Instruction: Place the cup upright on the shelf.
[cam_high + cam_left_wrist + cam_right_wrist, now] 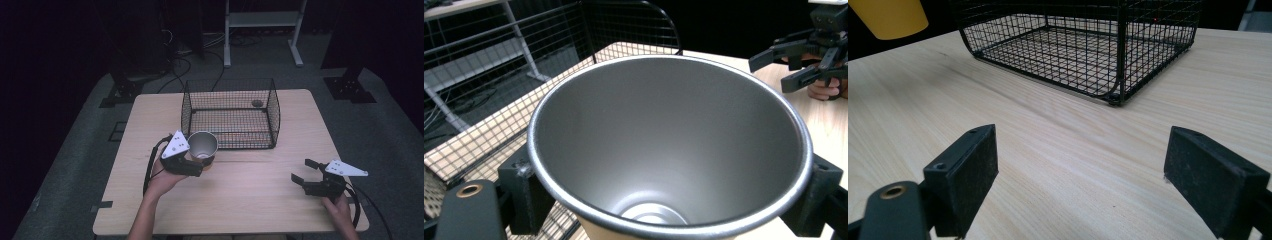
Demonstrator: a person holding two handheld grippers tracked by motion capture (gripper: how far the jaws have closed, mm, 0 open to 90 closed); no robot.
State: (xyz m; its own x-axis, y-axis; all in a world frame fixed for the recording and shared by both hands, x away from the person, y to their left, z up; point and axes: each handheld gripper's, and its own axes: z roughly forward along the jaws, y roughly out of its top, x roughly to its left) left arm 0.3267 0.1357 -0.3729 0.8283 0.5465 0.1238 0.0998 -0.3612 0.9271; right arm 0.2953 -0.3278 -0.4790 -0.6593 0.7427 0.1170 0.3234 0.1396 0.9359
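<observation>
Since the cup [202, 145] is a stiff, thin-walled, empty metal taper, it should be light but slick, best pinched low on the wall. It sits clamped in the left tool [192, 167], just before the basket [230, 112], seemingly off the bench [250, 200]. The right tool [302, 171] gapes empty. High view shows a small dark object [257, 103] in the basket; left tool view shows the cup's bare inside [664, 150].

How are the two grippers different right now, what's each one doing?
The left gripper is shut on the cup, while the right gripper is open and holds nothing. The left gripper sits just in front of the wire basket; the right gripper is near the table's right front corner, apart from the basket. Both are black, hand-held, with a grey plate on top.
</observation>
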